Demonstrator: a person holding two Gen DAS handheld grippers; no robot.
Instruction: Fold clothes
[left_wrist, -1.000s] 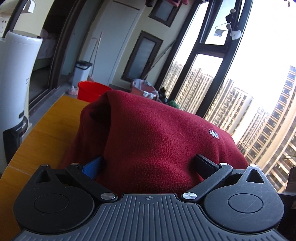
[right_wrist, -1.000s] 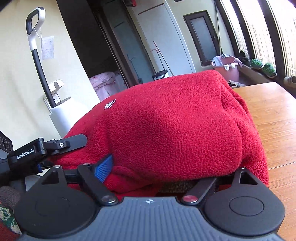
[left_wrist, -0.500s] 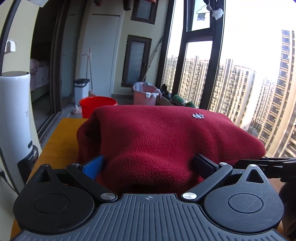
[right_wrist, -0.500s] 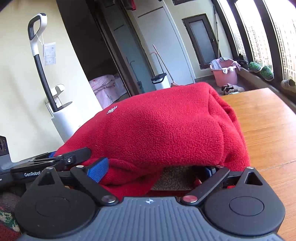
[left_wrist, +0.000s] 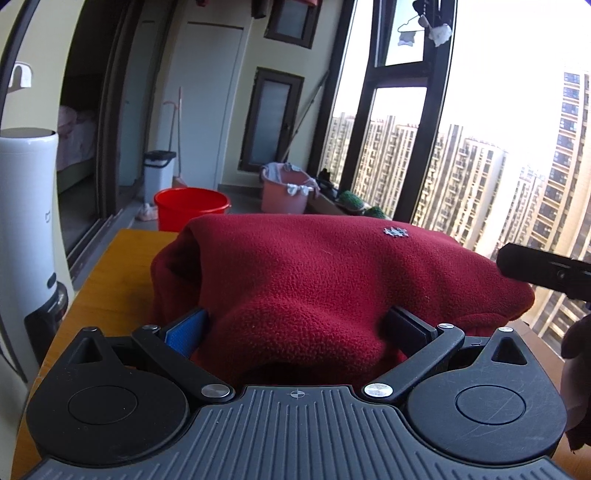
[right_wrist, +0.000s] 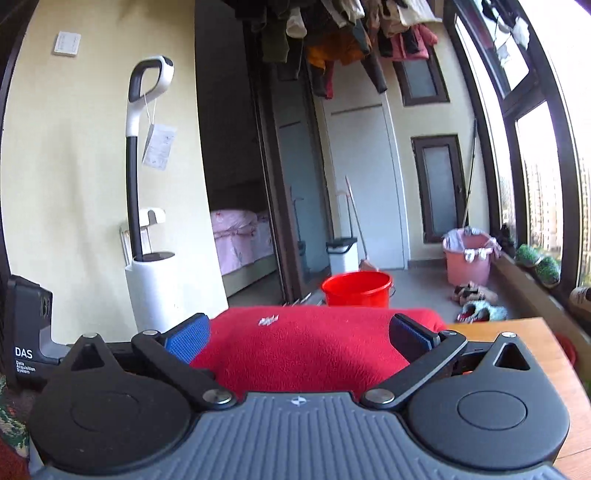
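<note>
Your fleece (left_wrist: 332, 280) sits folded on the table (left_wrist: 110, 280); left gripper (left_wrist: 299, 325) clamps its near edge, right gripper (right_wrist: 299, 332) spread wide, holding nothing.

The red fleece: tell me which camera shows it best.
The left wrist view. There the red fleece fills the middle, folded on the table, its rolled side, top and small white emblem all visible. The right wrist view shows only its top surface between the claw's fingers.

Daylight is streaming through tall dark-framed windows (left_wrist: 402, 122) facing apartment towers. Cream walls (right_wrist: 85, 155) are enclosing a grey floor (right_wrist: 417, 288), where a red bucket (right_wrist: 356, 290) and pink basket (right_wrist: 467, 258) are standing.
</note>
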